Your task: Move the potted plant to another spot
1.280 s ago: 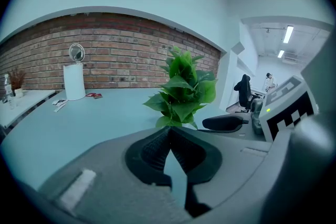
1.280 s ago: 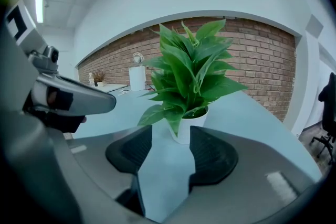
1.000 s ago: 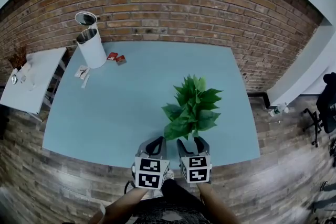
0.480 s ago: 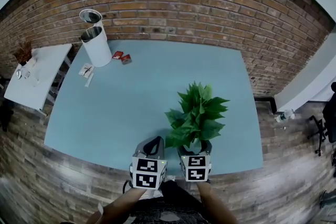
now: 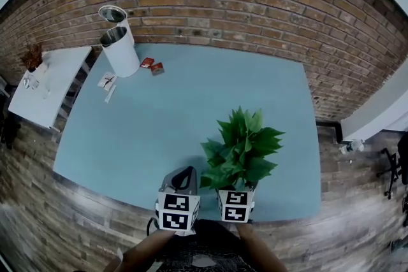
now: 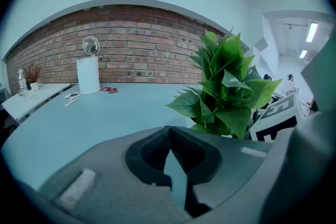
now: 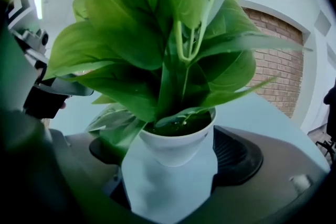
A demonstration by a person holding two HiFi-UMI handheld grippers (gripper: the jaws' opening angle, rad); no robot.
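The potted plant (image 5: 242,143) has broad green leaves and a small white pot (image 7: 176,144). It stands on the light blue table (image 5: 159,124) close to the front edge, right of the middle. My right gripper (image 5: 238,186) reaches around the pot from the near side. Its jaws are opening, with the pot between them and a gap showing beside the right pad (image 7: 236,157). Leaves hide the left pad. My left gripper (image 5: 187,174) hovers just left of the plant, shut (image 6: 169,131) on nothing.
A white cylindrical bin (image 5: 121,51) with a round mirror (image 5: 113,14) stands at the table's far left corner, with red packets (image 5: 153,65) and papers (image 5: 107,81) next to it. A white side table (image 5: 44,83) stands to the left. A brick wall (image 5: 210,3) runs behind.
The plant and both grippers have come nearer the table's front edge and sunk a little. The leaves now cover the right gripper's jaws in the head view.
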